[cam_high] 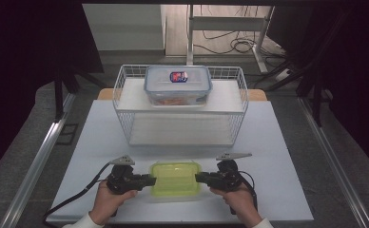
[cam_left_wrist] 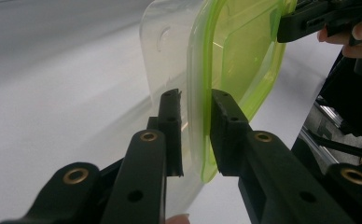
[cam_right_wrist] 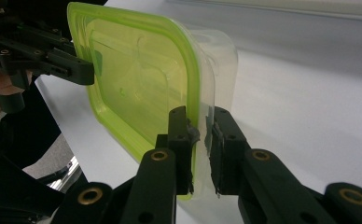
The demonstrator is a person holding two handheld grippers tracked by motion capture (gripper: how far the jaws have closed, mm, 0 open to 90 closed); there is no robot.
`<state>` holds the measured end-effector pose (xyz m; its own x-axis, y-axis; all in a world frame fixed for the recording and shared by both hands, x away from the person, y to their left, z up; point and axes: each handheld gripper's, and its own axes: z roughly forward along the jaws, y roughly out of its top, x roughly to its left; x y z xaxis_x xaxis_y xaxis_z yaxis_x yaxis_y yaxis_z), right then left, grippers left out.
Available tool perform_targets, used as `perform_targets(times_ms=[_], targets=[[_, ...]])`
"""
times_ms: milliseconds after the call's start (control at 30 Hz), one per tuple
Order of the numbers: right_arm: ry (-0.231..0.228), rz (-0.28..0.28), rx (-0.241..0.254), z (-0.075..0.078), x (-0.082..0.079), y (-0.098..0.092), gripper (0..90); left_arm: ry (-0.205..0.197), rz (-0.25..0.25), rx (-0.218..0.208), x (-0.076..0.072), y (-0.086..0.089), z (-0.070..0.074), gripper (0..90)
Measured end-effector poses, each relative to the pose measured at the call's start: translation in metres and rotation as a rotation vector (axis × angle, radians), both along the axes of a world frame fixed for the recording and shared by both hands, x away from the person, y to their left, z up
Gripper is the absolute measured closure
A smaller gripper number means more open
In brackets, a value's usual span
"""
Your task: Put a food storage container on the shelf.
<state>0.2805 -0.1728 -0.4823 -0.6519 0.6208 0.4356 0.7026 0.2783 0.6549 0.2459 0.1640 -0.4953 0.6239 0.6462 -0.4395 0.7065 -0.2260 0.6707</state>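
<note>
Both tongs pinch opposite short ends of a clear plastic box with a lime-green lid (cam_high: 175, 177), near edge of the white bench (cam_high: 277, 190).

Left tongs (cam_high: 150, 180) closed on the box's left rim, right tongs (cam_high: 199, 178) closed on its right rim; jaws straddle the lid edge in both gripper views, rim between the pads. Two-sided hold probably keeps it level for a lift. Well behind: white wire rack (cam_high: 130, 123) with a blue-rimmed lidded container (cam_high: 178, 85) on its top shelf, maybe the destination.
</note>
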Motion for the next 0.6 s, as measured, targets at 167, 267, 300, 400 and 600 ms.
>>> perform_targets(times_ms=[167,267,300,400,600], targets=[[-0.015,0.007,0.006,0.001,0.001,-0.001,79.8,-0.008,-0.001,-0.005,0.001,0.001,0.003,76.5],[-0.027,0.01,0.009,0.002,0.001,0.0,79.8,-0.027,0.0,0.012,0.0,0.0,0.006,76.4],[-0.031,0.01,0.006,0.003,0.001,0.0,79.9,-0.036,0.001,0.017,-0.001,-0.001,0.008,76.4],[-0.042,0.01,0.014,0.007,0.002,-0.001,79.9,-0.042,0.001,0.012,-0.001,-0.001,0.012,76.3],[-0.068,0.014,0.022,0.016,0.003,-0.002,79.8,-0.048,-0.003,-0.013,0.003,0.002,0.021,76.7]])
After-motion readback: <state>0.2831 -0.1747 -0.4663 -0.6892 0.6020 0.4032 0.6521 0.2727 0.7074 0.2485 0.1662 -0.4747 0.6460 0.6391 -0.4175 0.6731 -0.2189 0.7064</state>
